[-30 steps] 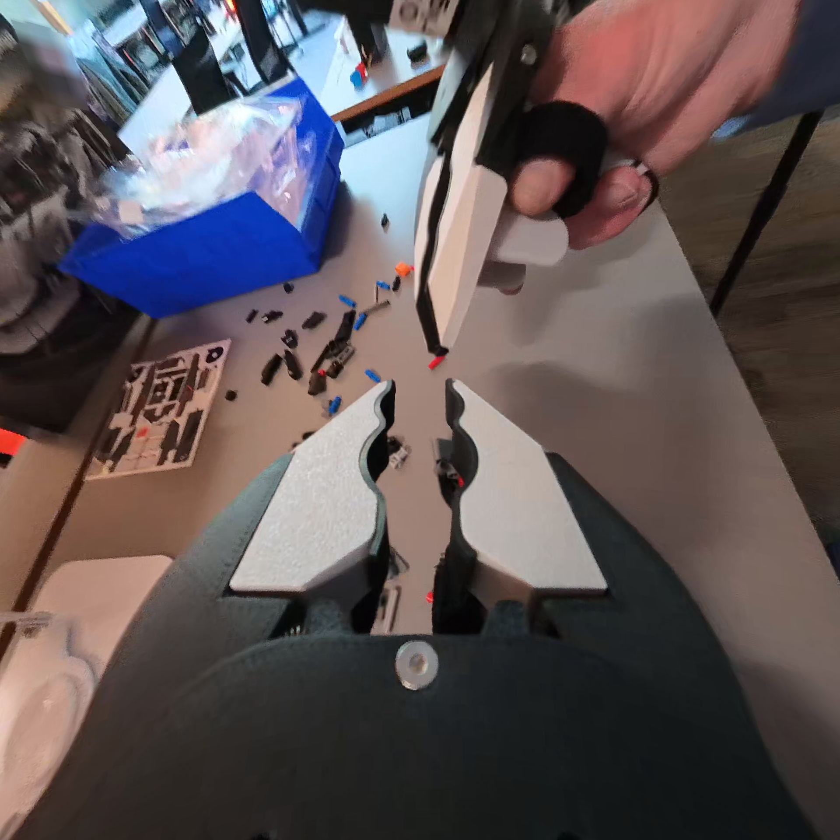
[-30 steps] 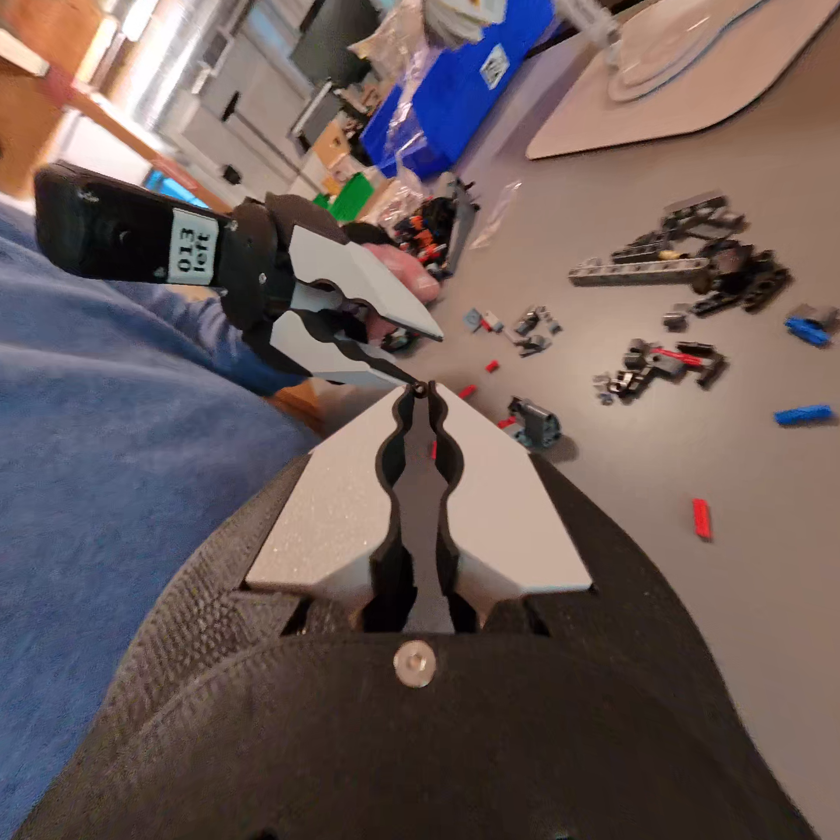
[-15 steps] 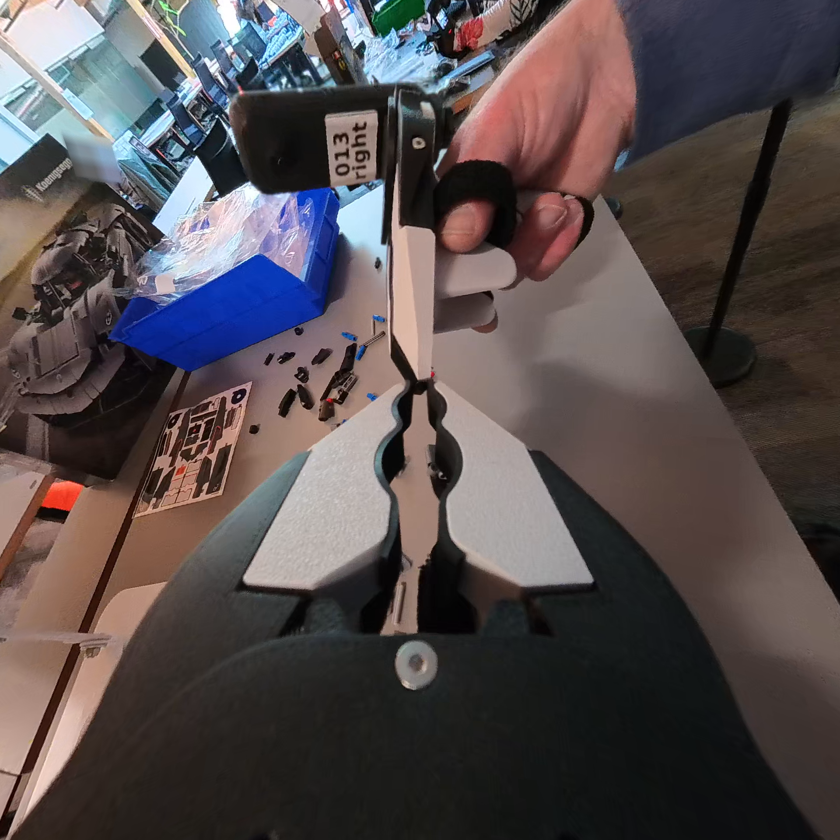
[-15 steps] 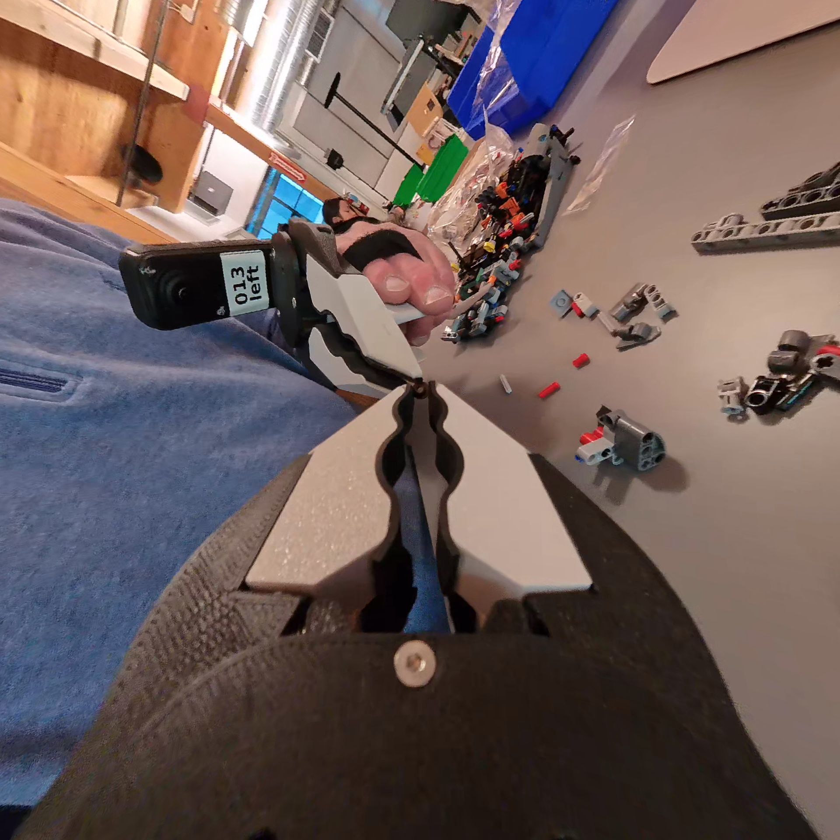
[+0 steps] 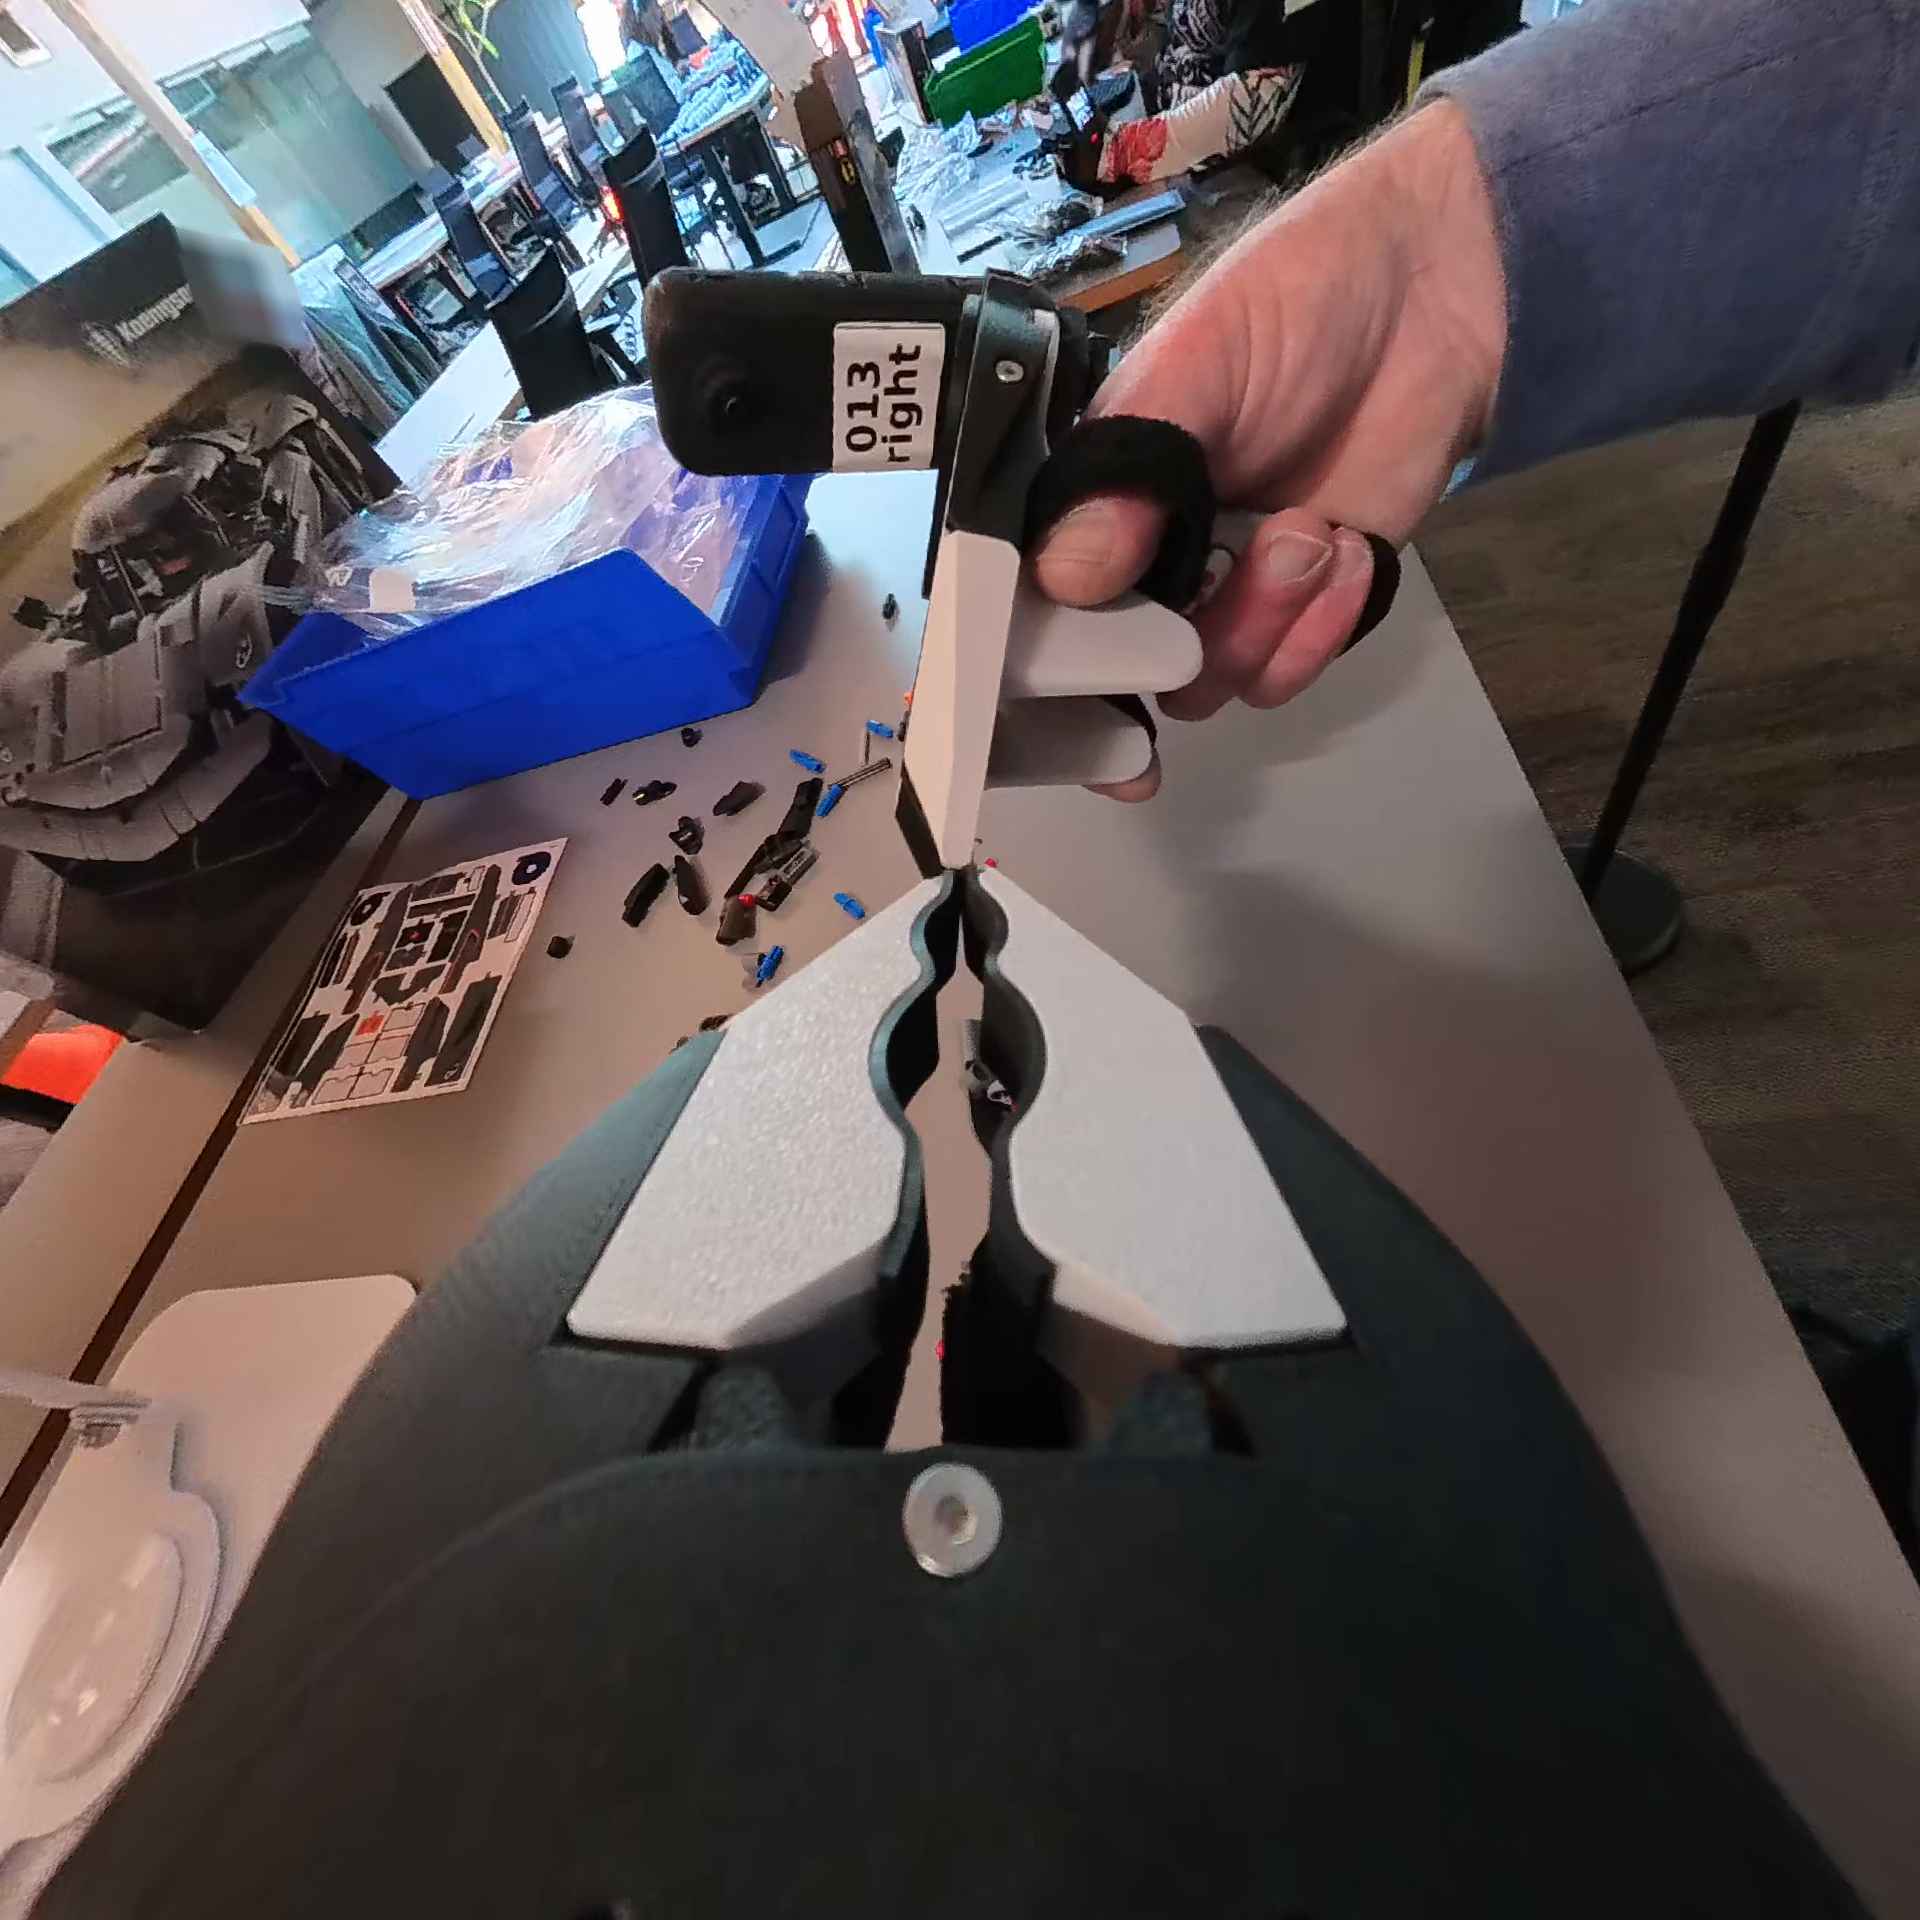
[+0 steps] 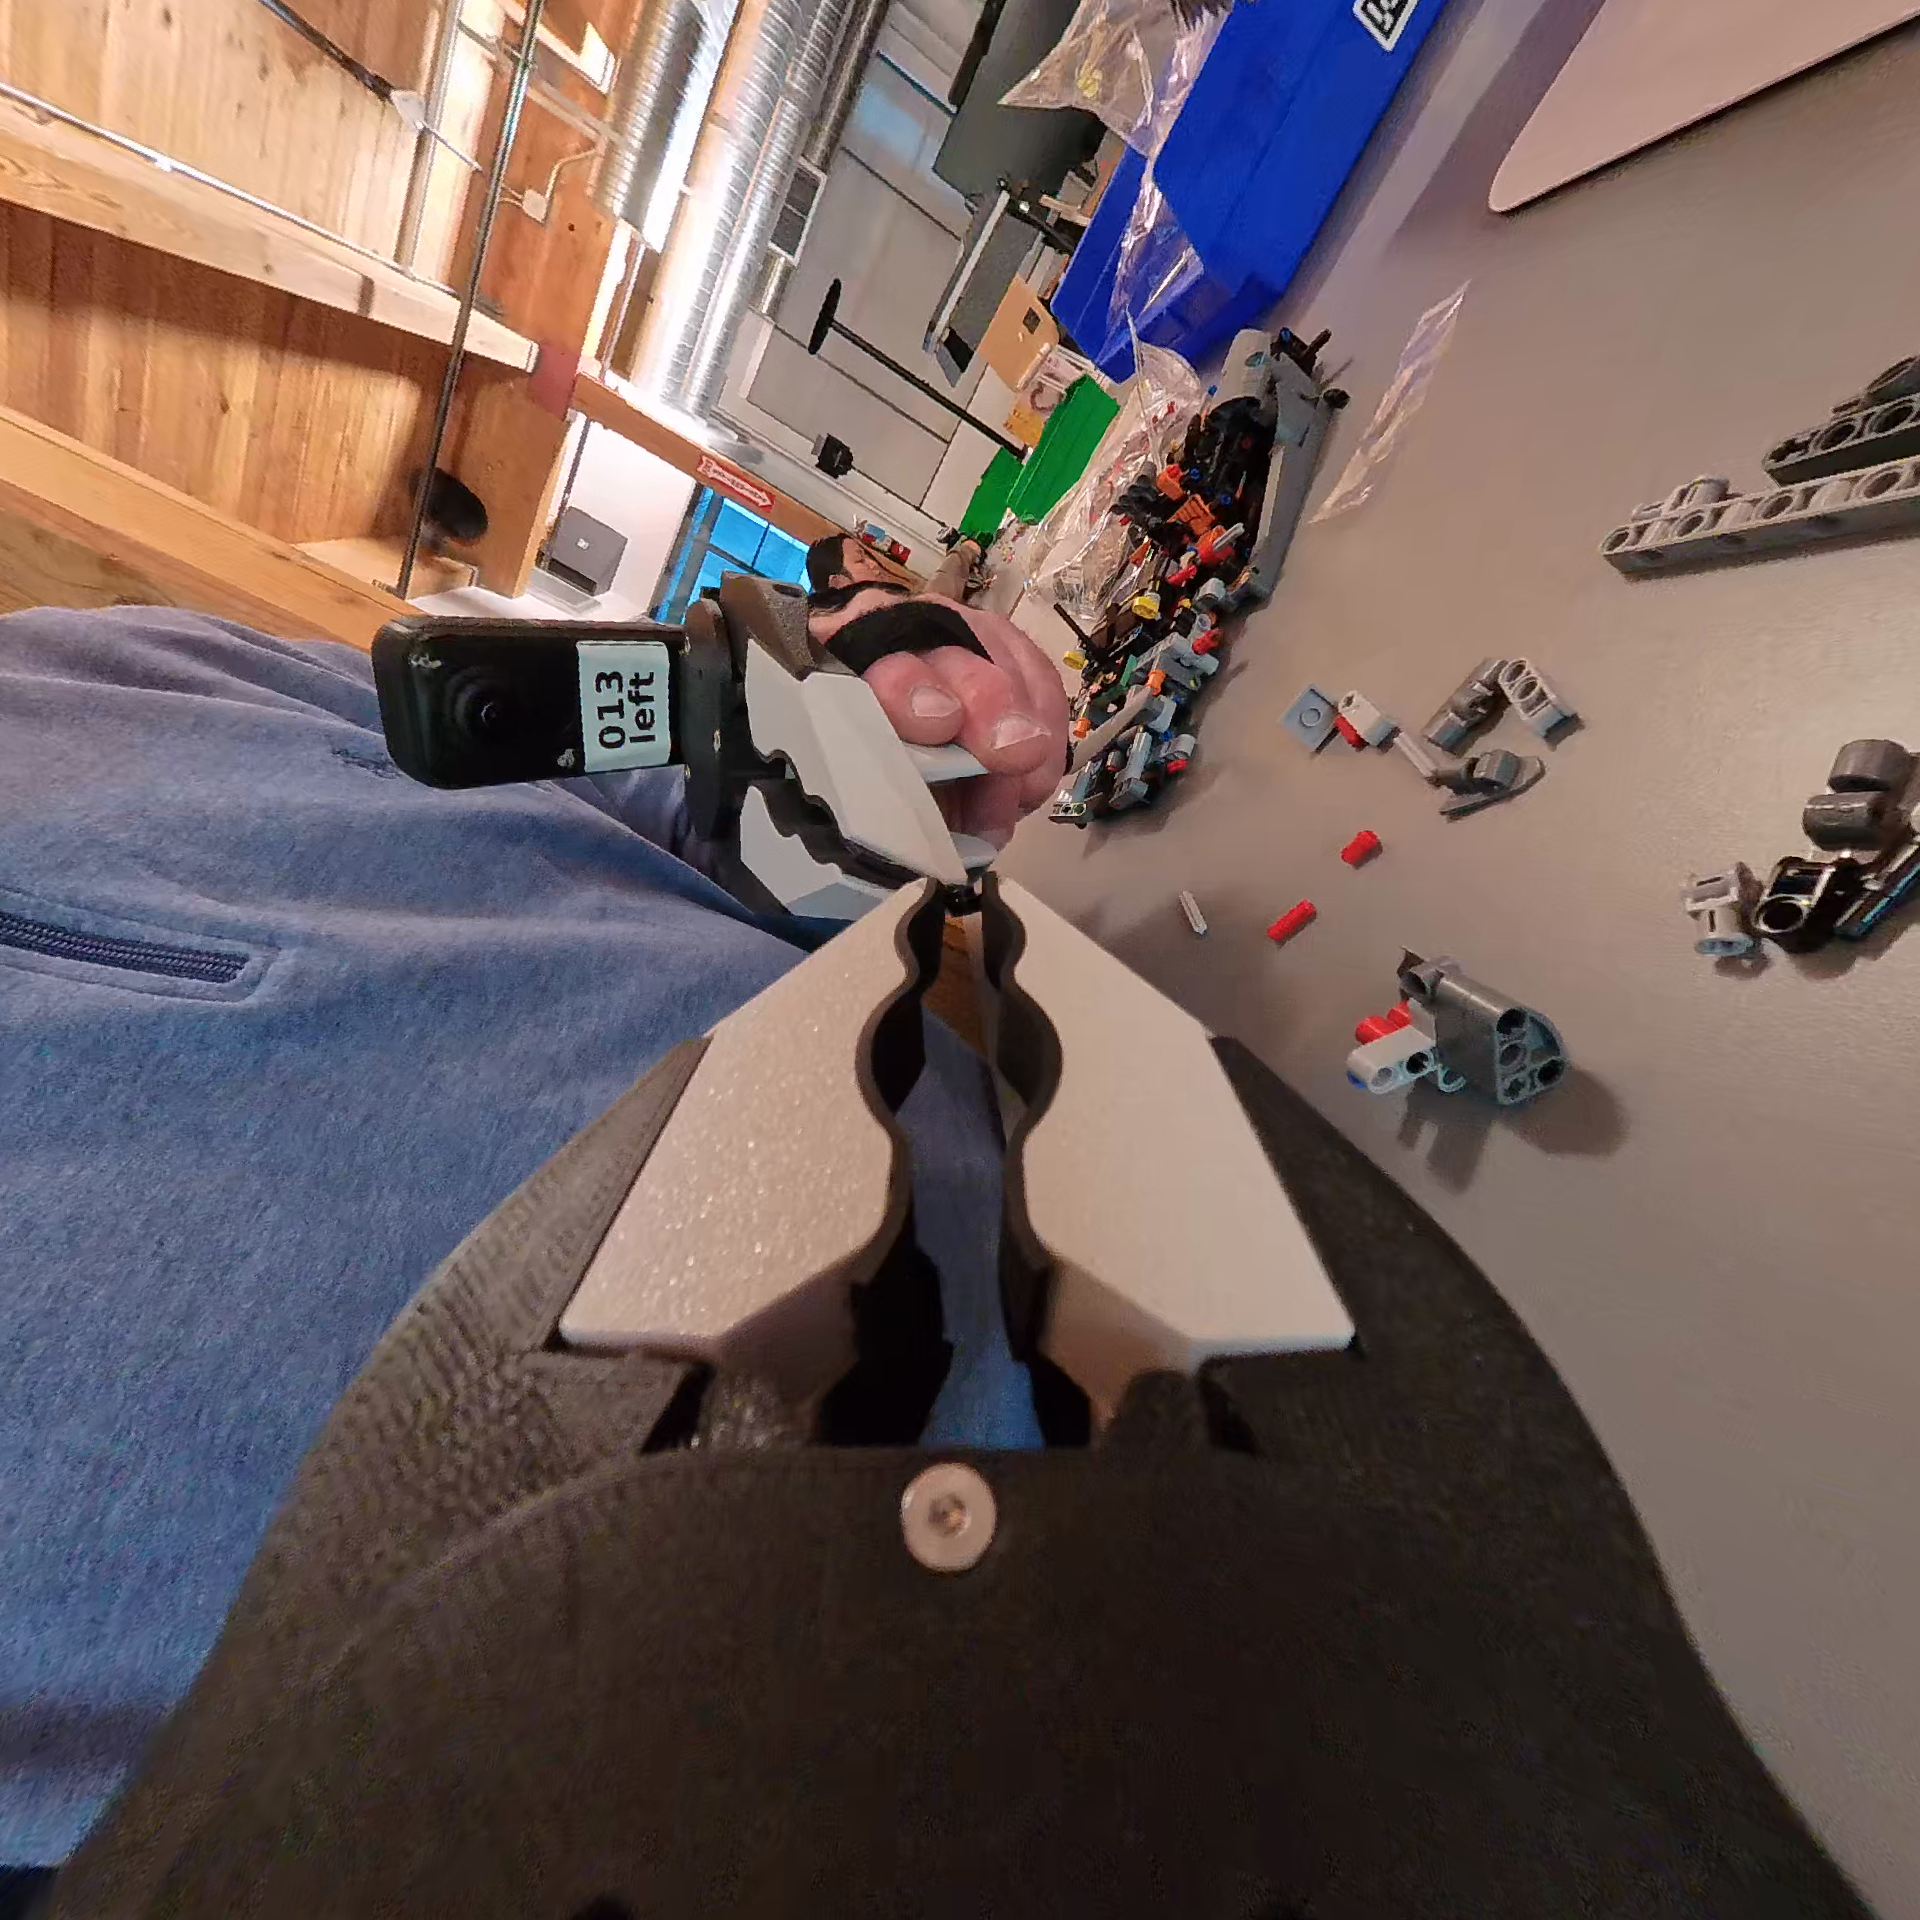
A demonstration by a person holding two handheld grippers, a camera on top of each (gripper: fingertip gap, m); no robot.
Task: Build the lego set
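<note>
Red-tipped tiny lego piece [image 5: 985, 864], orientation unclear, pinched between closed left gripper [image 5: 964, 878] and right gripper [image 6: 958, 885].

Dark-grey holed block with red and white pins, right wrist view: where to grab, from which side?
Grip the body of the dark-grey holed angular block, coming down from above the grey table, at the end away from the pins. The red and white pins crowd one end; the body is bulkier and plainer, and it sits alone, so both sides look clear.
</note>
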